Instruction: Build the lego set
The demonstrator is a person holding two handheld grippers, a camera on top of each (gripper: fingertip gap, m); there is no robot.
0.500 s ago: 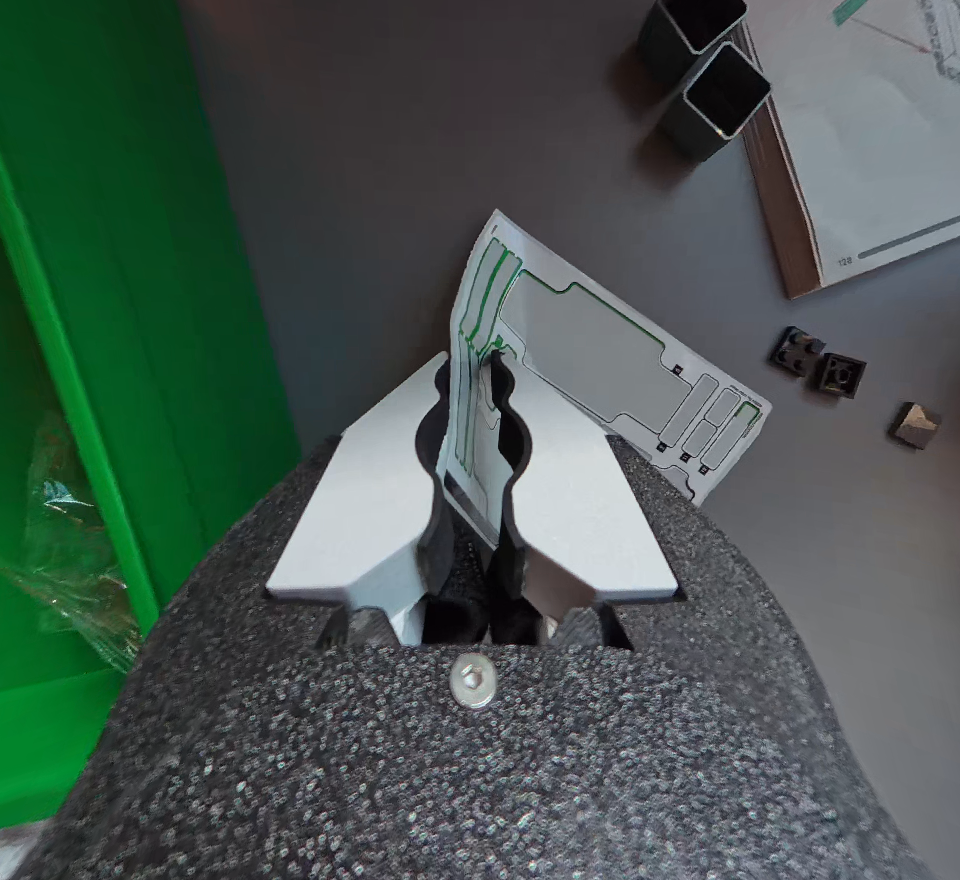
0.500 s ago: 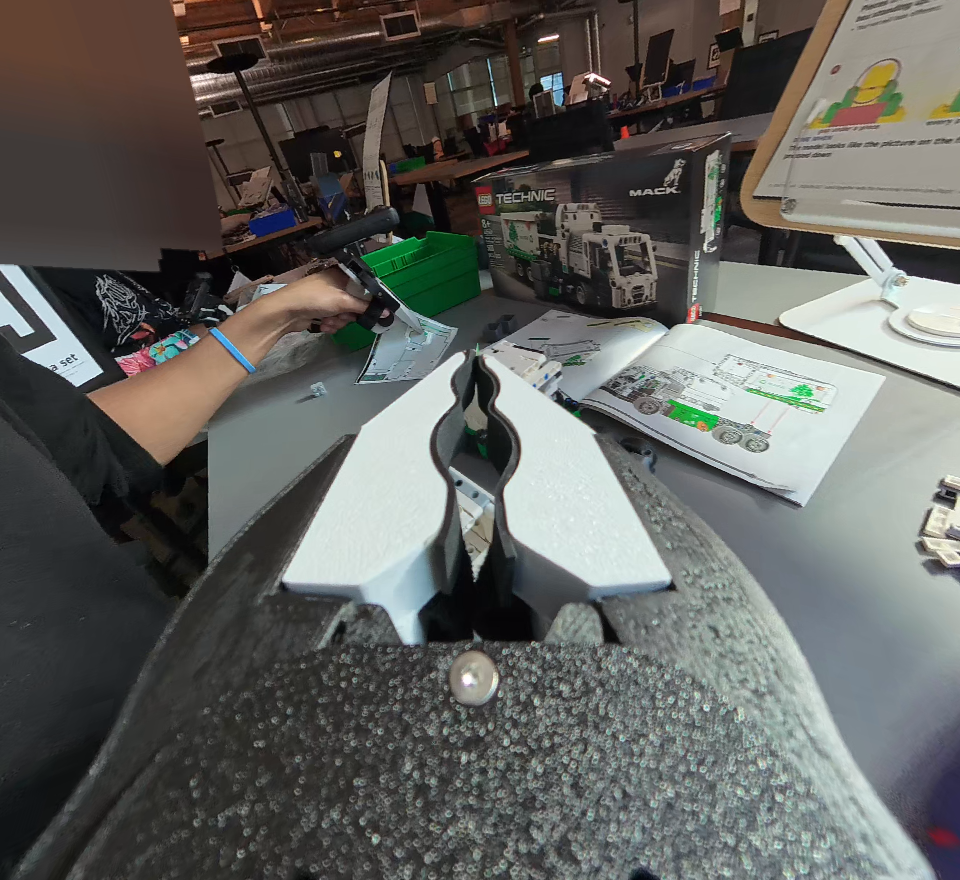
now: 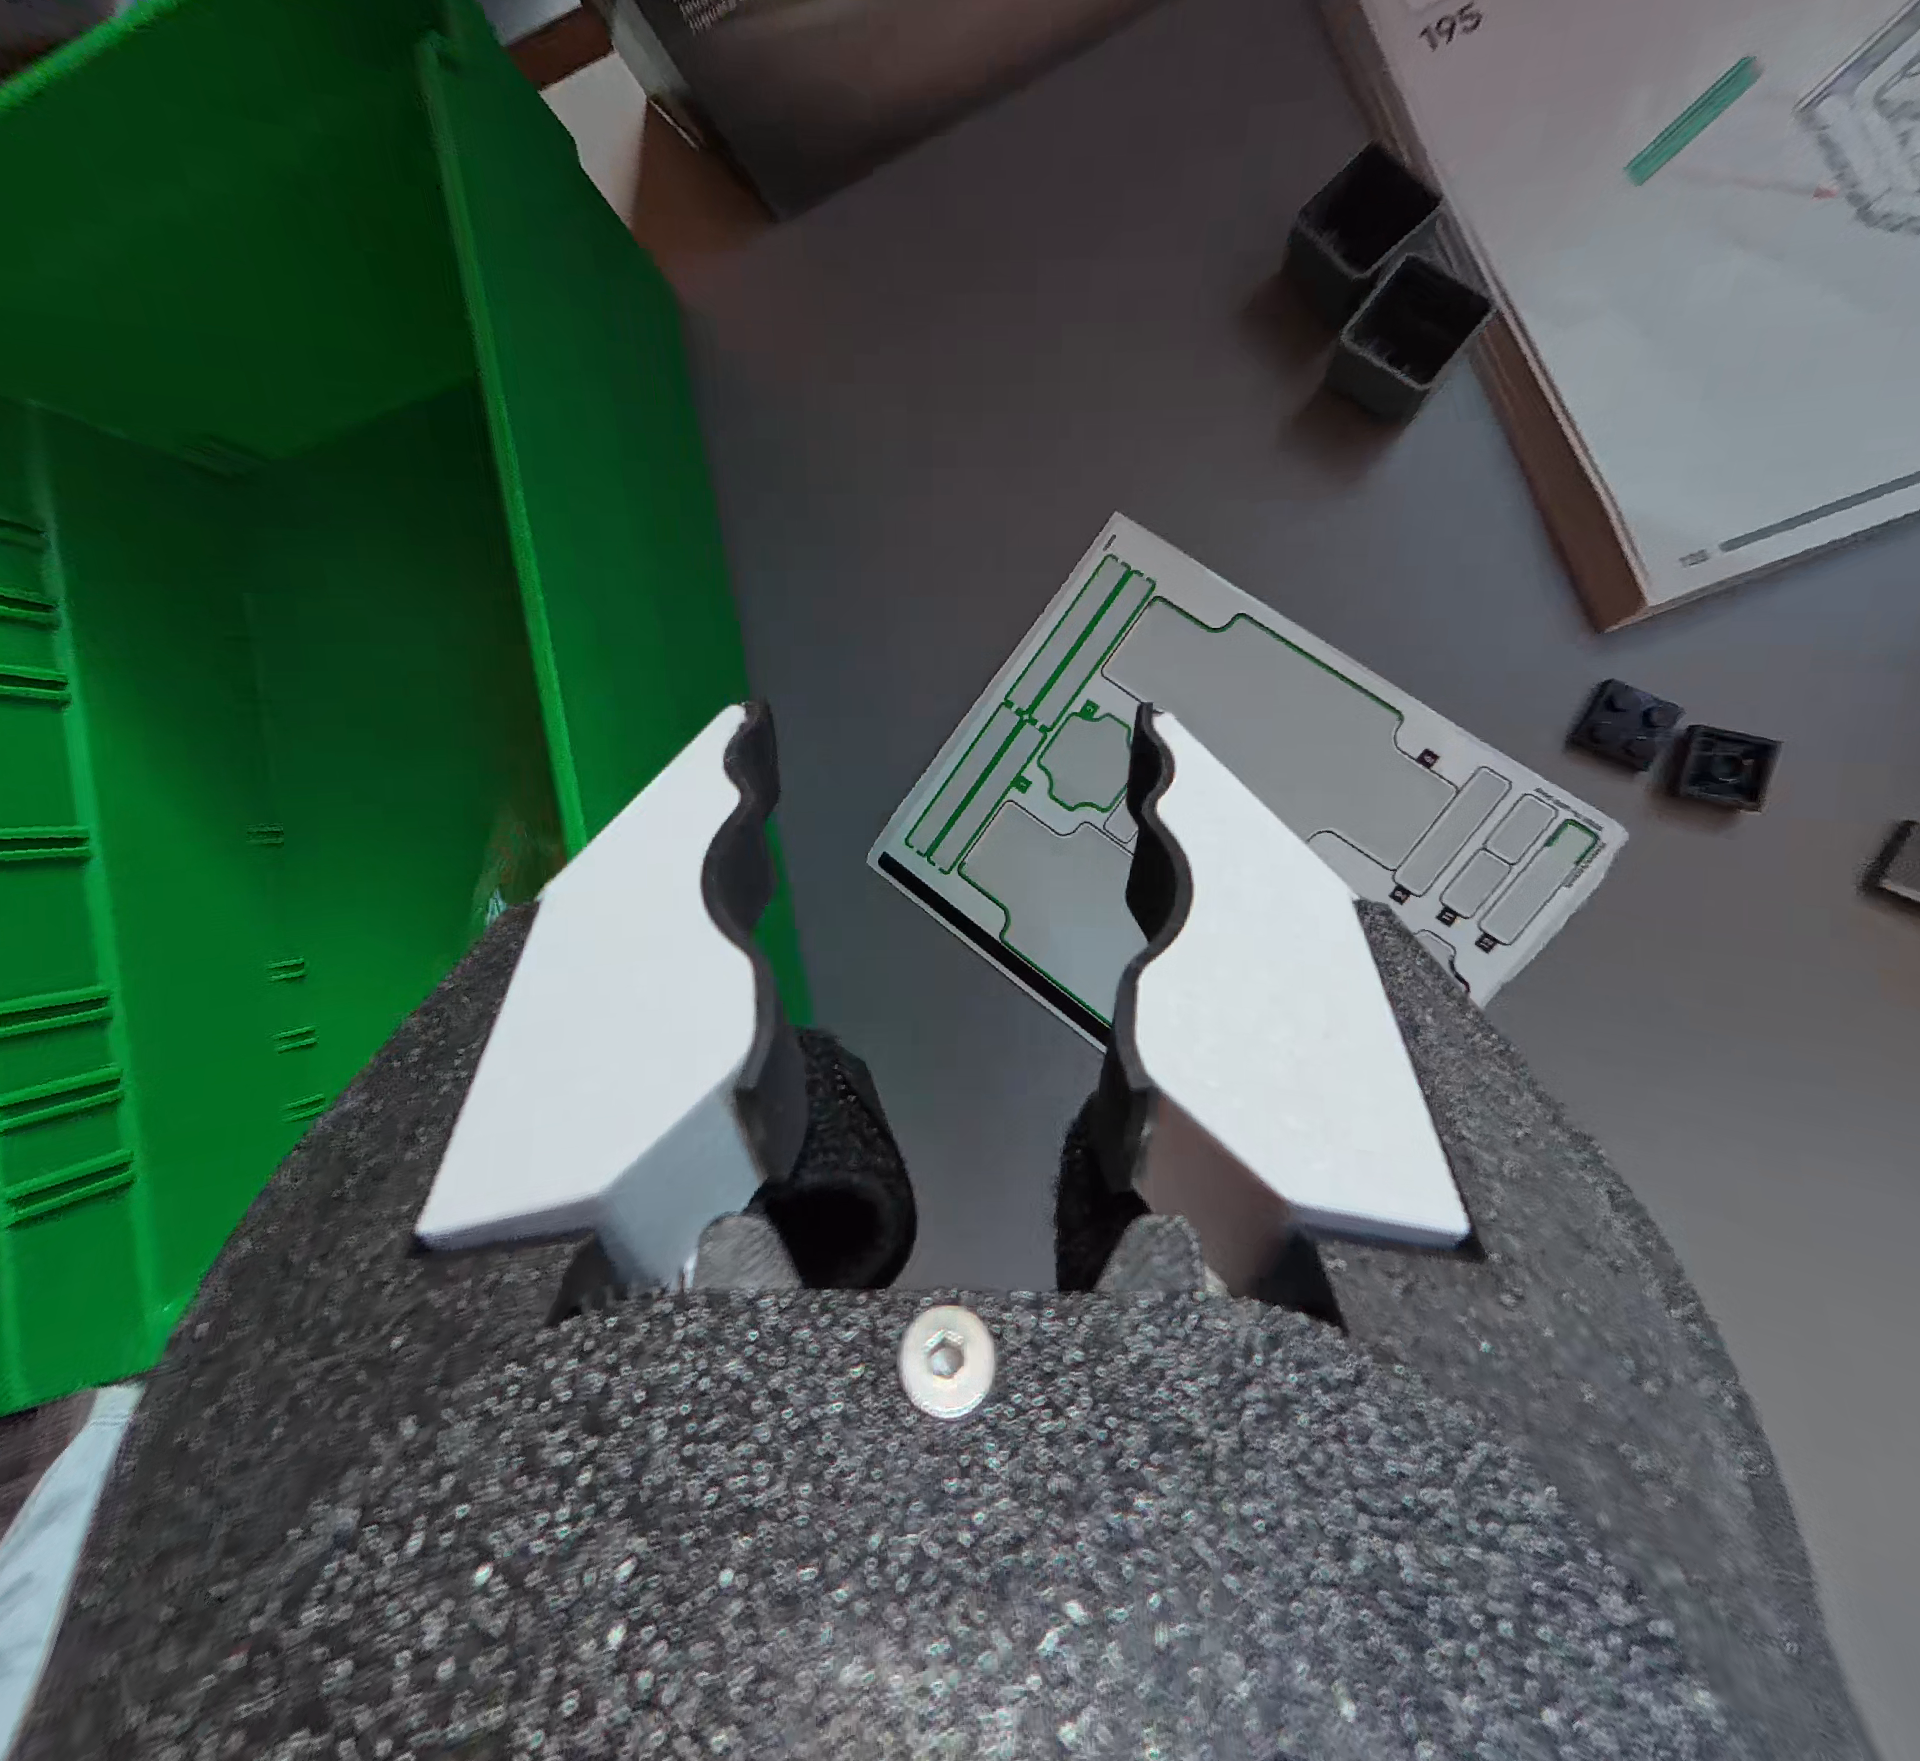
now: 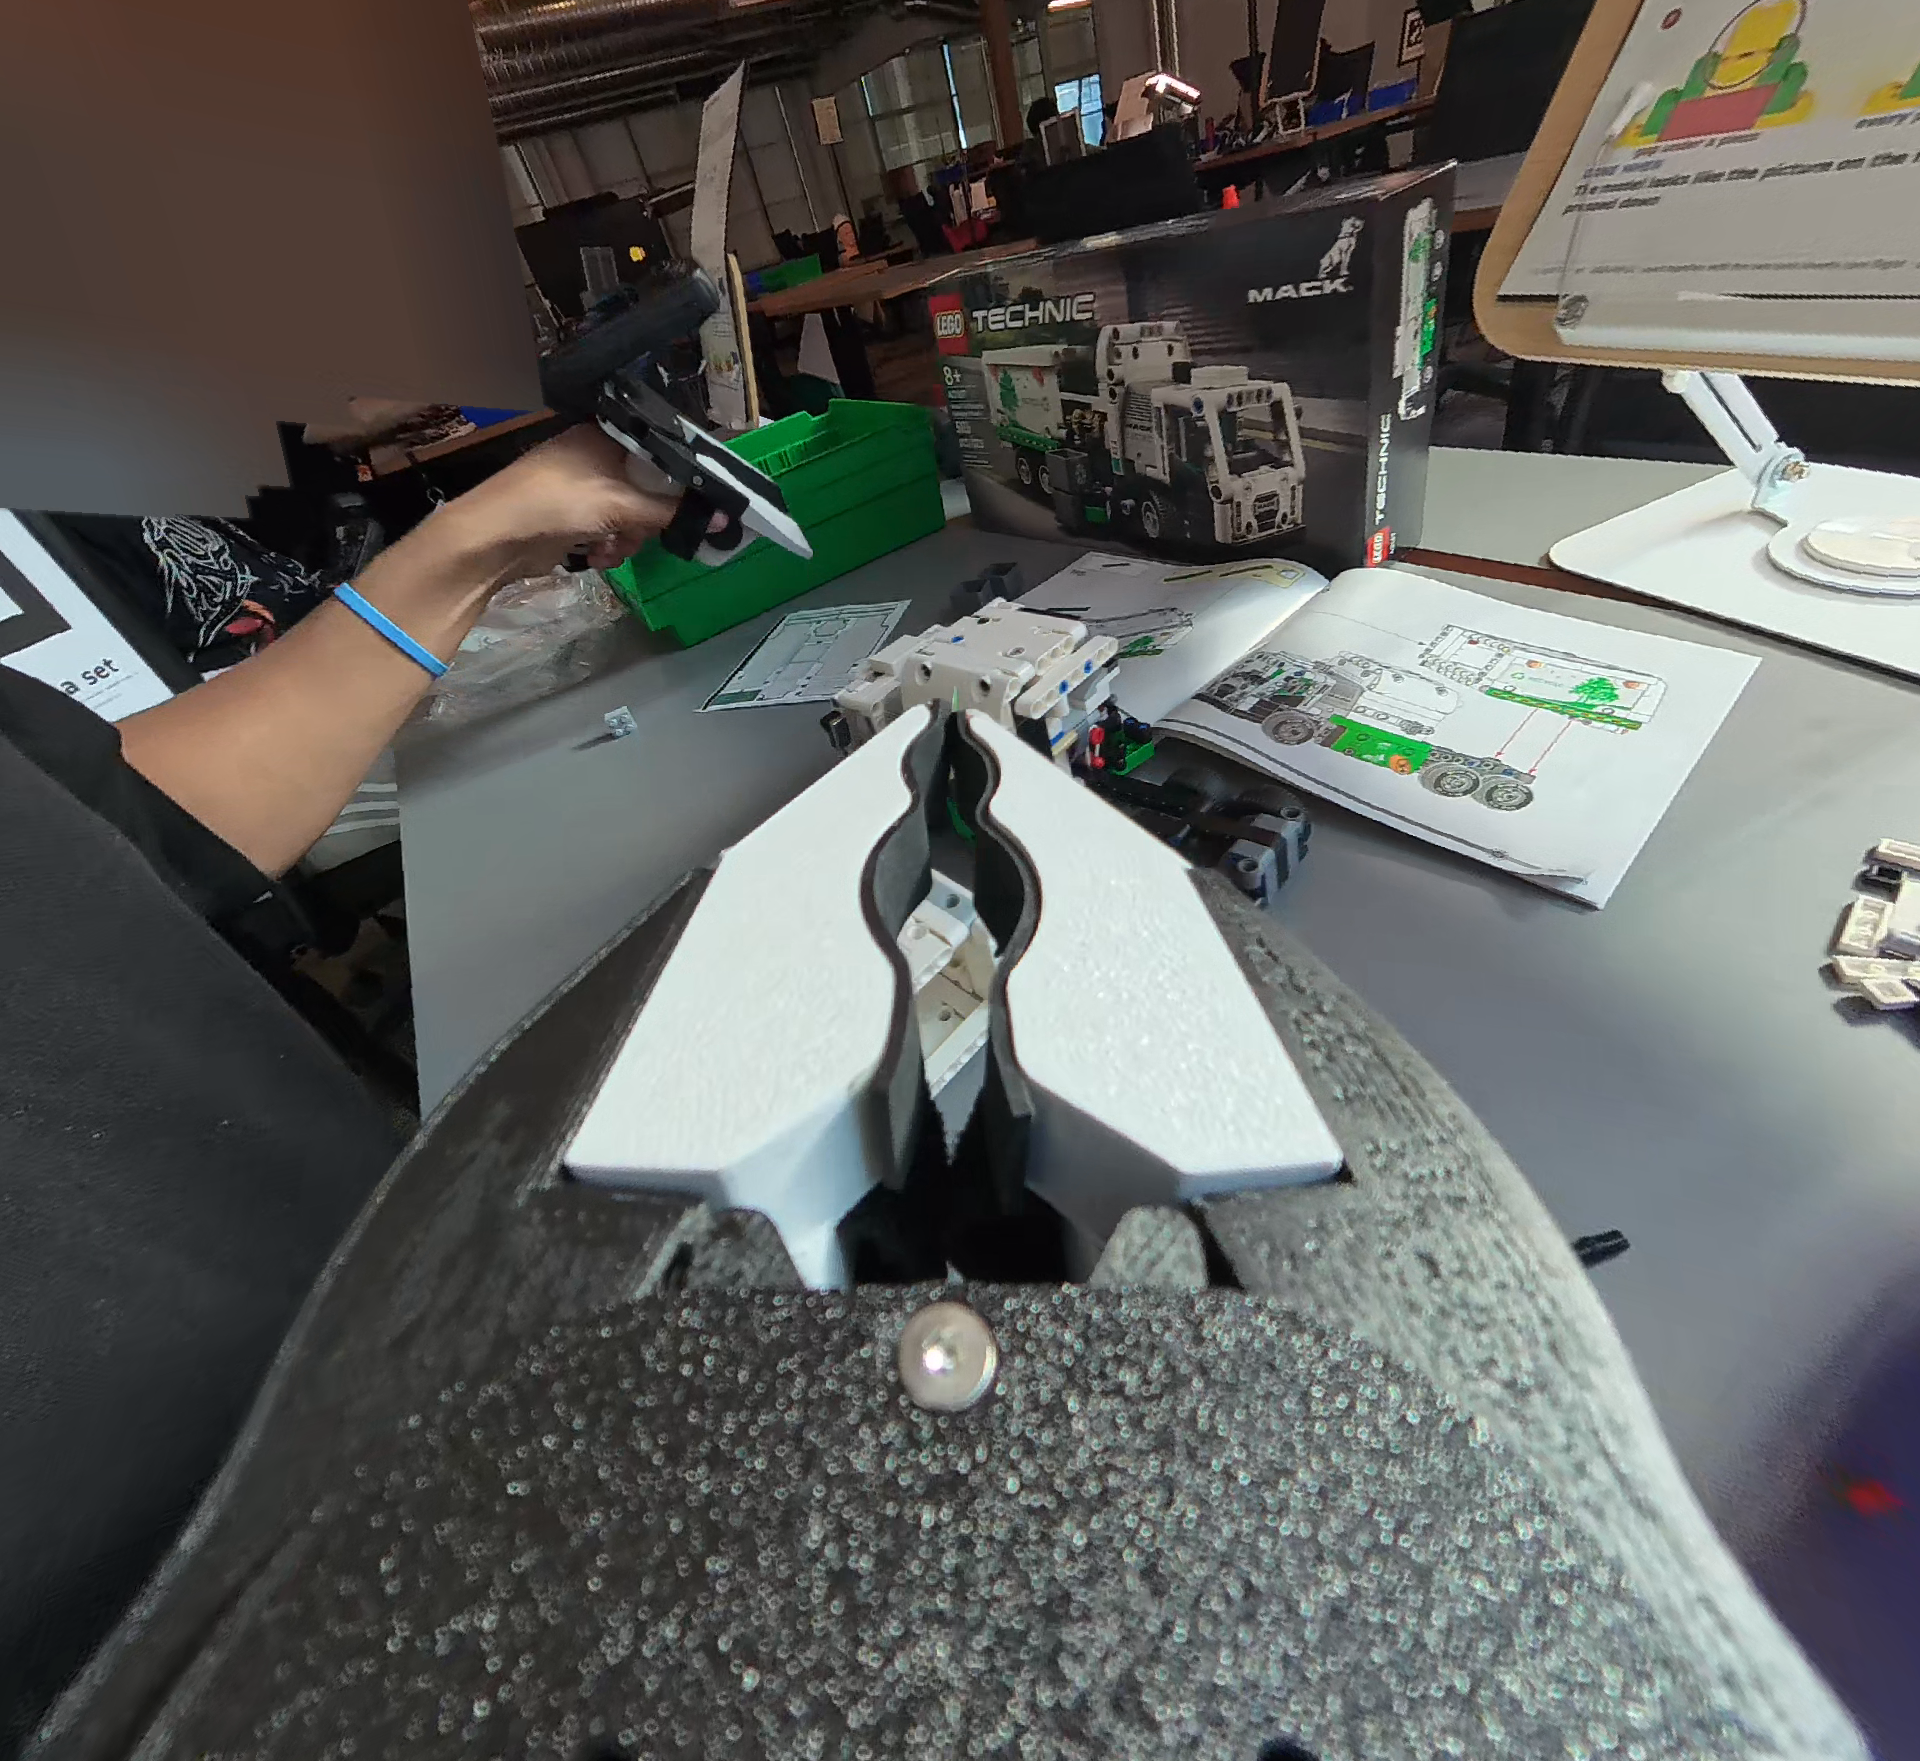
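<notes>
The white truck model (image 4: 977,672) sits on the grey table (image 4: 582,828) dead ahead at twelve o'clock of my right claw (image 4: 951,724), and I've got a white piece of it clamped between the black pads, jaws drawn in tight around it. The right claw points level across the table, low over the surface. At two o'clock lies the open instruction booklet (image 4: 1455,724), and behind it at one o'clock stands the dark set box (image 4: 1195,381).

Over at ten o'clock my left hand (image 4: 561,506) is raised above the table, wrist cocked, tipping my left claw (image 3: 951,745) downward toward the surface. Its jaws are spread wide with nothing between them. Through that gap, at one o'clock, the sticker sheet (image 3: 1278,776) lies flat on the table, apart from the fingers. The green bin (image 3: 260,568) fills nine o'clock of the left wrist view. At two o'clock rest two small dark plates (image 3: 1673,745), and farther up two square dark tubes (image 3: 1382,288) touch the booklet's edge. Small white tiles (image 4: 1881,942) sit at three o'clock of my right claw.
</notes>
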